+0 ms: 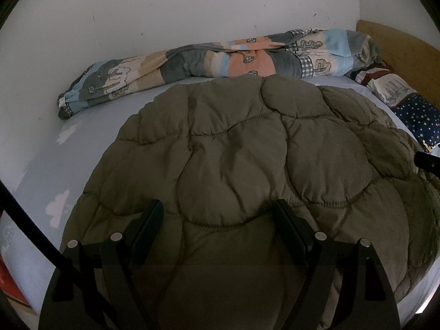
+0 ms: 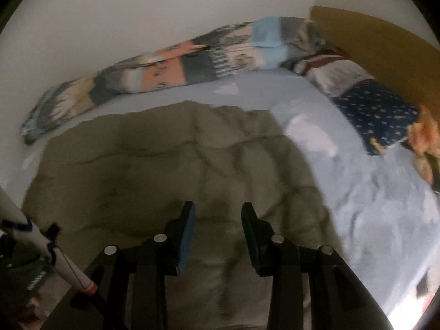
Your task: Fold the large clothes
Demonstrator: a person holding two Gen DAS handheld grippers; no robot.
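Olive quilted jacket [image 1: 247, 148] spread on pale-blue bed [image 1: 90, 126] | left tongs [image 1: 220, 233] wide over near hem, nothing held | right tongs [image 2: 218, 236] narrower, empty | both hem corners should be pinched evenly before folding.

Left gripper [image 1: 220, 220]: fingers standing spread wide, gripping nothing. Right gripper [image 2: 218, 220]: fingers standing parted, narrower gap, likewise empty.

Dim fisheye views; right wrist smeared by motion blur
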